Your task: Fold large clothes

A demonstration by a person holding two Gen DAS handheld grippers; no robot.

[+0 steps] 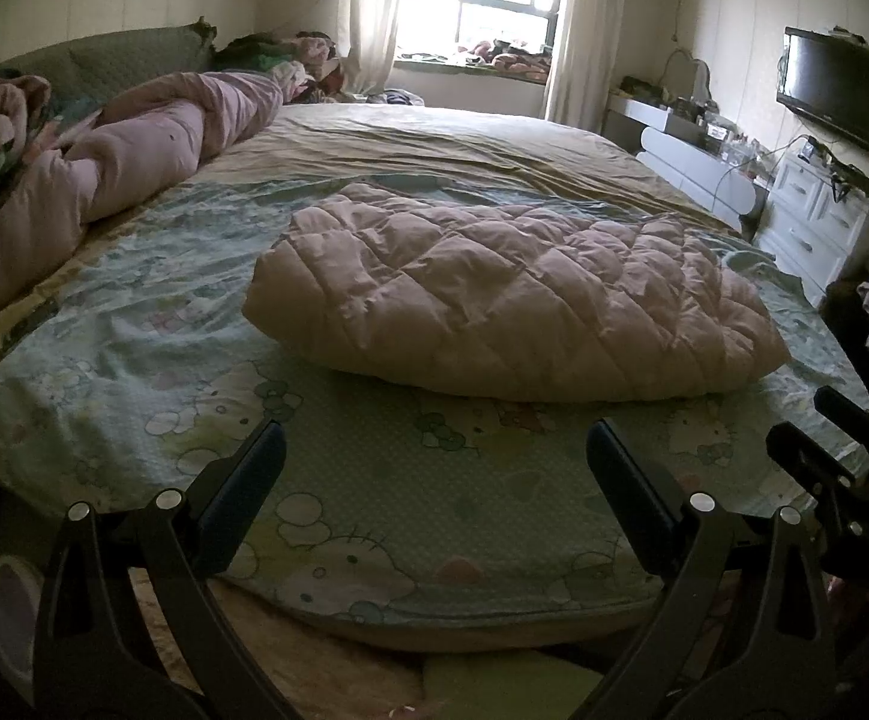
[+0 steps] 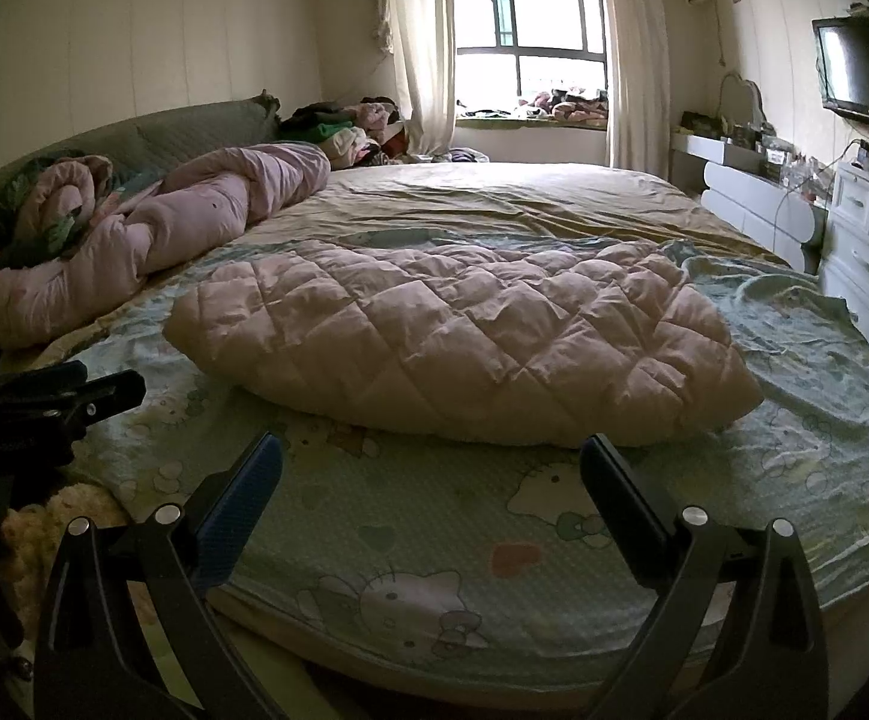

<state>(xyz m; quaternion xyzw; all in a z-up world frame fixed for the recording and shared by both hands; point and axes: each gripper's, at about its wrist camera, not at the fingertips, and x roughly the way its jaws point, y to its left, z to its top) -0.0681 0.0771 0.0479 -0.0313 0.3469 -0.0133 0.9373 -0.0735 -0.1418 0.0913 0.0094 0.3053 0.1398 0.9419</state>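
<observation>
A pink quilted padded garment [image 1: 512, 294] lies folded into a thick flat bundle in the middle of the bed; it also shows in the right wrist view [image 2: 464, 336]. My left gripper [image 1: 434, 438] is open and empty, held over the bed's near edge, short of the bundle. My right gripper [image 2: 431, 450] is open and empty, also short of the bundle's near edge. The right gripper shows at the right edge of the left wrist view [image 1: 836, 438]. The left gripper shows at the left edge of the right wrist view [image 2: 74, 390].
The bed [image 1: 374, 516] has a cartoon-cat sheet. A rolled pink duvet [image 1: 134, 168] lies along the left by the headboard [image 2: 182, 126]. White drawers [image 1: 818, 222], a dresser and a wall TV [image 1: 836, 90] stand right. A window [image 2: 530, 42] is at the back.
</observation>
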